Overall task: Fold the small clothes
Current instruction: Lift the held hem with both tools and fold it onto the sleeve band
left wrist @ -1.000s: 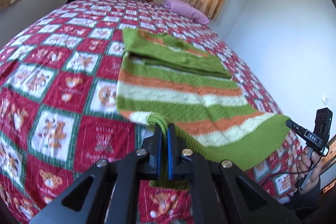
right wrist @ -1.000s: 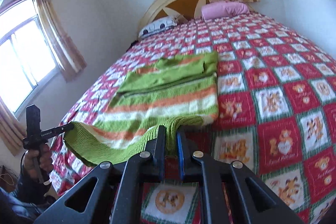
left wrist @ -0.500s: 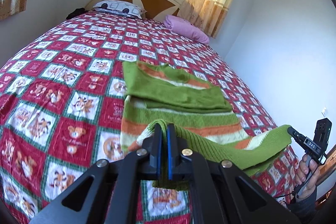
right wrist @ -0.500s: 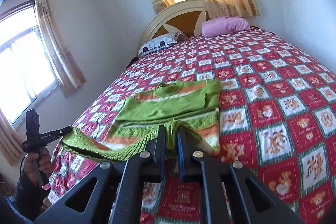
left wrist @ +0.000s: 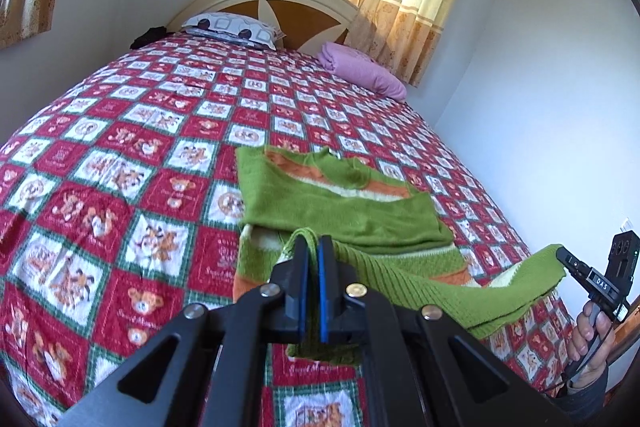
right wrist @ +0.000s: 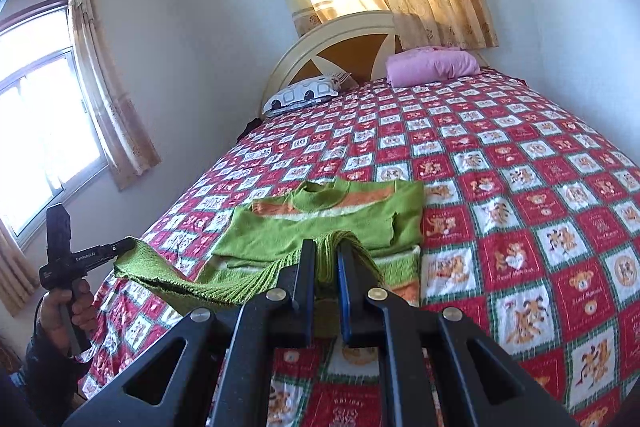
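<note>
A green sweater (left wrist: 340, 203) with orange and cream stripes lies on the bed, neck toward the headboard and sleeves folded across its chest. My left gripper (left wrist: 312, 247) is shut on one corner of its ribbed hem. My right gripper (right wrist: 326, 255) is shut on the other corner. The hem hangs lifted between them, above the sweater's striped lower body. In the left wrist view the right gripper (left wrist: 568, 261) shows at the far right with a hand (left wrist: 592, 331) on its handle. The right wrist view shows the left gripper (right wrist: 120, 247) at the far left.
The red, white and green checked bedspread (left wrist: 132, 187) covers the whole bed. A patterned pillow (left wrist: 232, 27) and a pink pillow (left wrist: 360, 71) lie by the headboard (left wrist: 288, 7). White walls flank the bed; a window (right wrist: 36, 115) is on the left side.
Both grippers have risen and moved toward the headboard with the hem in them. The hem has come off the bed, and far less of the striped lower body shows.
</note>
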A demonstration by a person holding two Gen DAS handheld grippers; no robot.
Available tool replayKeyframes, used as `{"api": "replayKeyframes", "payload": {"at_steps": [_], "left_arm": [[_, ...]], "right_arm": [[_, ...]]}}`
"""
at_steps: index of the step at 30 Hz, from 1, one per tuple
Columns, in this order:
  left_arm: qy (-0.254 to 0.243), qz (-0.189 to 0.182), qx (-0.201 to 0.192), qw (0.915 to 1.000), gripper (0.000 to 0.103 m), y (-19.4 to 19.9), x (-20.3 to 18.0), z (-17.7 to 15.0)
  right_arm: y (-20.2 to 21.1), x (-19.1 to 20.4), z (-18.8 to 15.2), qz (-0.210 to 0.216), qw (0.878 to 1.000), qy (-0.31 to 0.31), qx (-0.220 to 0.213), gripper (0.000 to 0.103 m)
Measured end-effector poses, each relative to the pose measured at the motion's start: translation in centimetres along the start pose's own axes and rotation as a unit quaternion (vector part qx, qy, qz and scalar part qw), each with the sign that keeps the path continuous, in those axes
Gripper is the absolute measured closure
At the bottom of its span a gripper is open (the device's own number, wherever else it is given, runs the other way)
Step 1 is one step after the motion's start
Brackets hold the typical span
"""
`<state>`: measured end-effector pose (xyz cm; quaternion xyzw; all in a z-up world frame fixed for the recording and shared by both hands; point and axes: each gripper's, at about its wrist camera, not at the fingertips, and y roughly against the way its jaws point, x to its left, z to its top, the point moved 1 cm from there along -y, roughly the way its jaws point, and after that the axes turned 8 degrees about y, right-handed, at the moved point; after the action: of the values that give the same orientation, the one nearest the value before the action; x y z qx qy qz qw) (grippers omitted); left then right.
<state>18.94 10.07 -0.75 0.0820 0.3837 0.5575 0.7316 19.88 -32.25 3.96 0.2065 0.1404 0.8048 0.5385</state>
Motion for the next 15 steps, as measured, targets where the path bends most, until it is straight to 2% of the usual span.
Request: {"api": "replayKeyframes", "payload": {"at_steps": [15], "left_arm": [[-0.014,0.023,-0.032,0.9991,0.099,-2.0,-0.9,5.0]], "right_arm": [[-2.7,0.5,5.1,-0.018,0.999,0.033,-0.011,0.094]]}}
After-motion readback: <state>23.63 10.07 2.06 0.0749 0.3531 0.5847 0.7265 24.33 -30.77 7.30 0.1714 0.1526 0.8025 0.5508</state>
